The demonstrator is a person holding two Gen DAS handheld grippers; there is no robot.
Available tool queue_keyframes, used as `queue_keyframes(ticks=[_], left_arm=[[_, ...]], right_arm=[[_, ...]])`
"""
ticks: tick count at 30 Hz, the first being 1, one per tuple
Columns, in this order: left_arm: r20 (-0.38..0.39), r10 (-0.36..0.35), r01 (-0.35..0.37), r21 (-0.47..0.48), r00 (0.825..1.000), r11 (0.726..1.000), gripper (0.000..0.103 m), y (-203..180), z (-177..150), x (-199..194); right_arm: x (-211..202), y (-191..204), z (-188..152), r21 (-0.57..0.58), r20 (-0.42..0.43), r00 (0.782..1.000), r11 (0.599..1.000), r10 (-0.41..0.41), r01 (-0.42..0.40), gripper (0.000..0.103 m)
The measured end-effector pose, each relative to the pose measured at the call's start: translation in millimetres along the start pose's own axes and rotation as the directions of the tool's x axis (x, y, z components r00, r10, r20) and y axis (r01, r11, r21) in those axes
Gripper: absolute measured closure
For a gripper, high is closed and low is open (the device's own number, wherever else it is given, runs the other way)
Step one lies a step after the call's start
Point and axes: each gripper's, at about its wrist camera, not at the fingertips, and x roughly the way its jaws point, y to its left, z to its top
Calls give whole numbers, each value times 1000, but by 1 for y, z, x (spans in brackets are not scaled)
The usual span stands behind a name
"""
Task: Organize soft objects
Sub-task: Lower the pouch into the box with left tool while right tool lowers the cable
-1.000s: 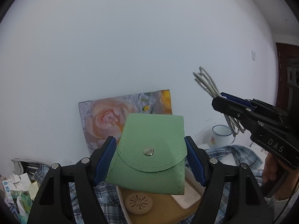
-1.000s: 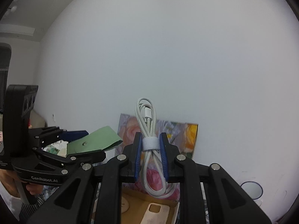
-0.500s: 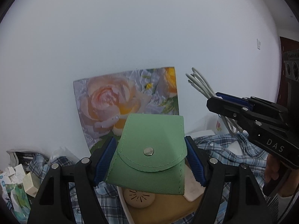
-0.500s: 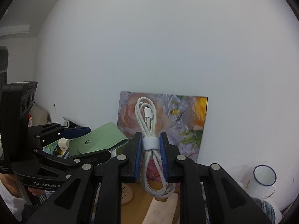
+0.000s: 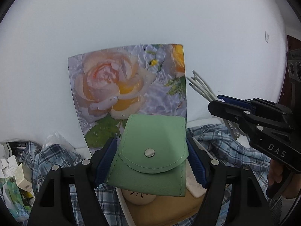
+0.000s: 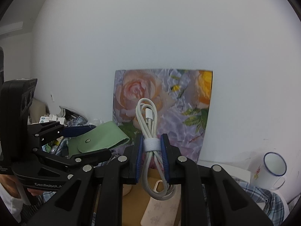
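Carrying both items, we're gripping the green pouch (image 5: 152,154) between the left gripper (image 5: 151,162) pads and clamping the bundled white cable (image 6: 151,146) in the right gripper (image 6: 152,156), both above the tray (image 5: 169,212), stowing pending.

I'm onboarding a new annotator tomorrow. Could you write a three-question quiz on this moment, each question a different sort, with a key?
1. True or false: the green pouch has its flap snapped shut.
2. Multiple choice: the right gripper holds A) a mug, B) a coiled white cable, C) a phone case.
3. Short answer: what stands against the wall behind both grippers?

Key:
1. True; the left gripper clamps the pouch by its sides.
2. B; the jaws pinch it at its white strap.
3. A rose picture.
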Motion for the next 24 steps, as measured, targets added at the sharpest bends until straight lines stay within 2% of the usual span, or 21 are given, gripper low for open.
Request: queue_keyframes(ticks=[13,24], left_arm=[[-77,29,-28,8,997,1000,27,3,-11,29],[-153,39,-39,3,987,999,27,3,-26,59]], right_arm=[[36,-12,-23,45,-116,993,999,35,-30,85],[68,-17,-48,80,-214,975,996,65,-49,85]])
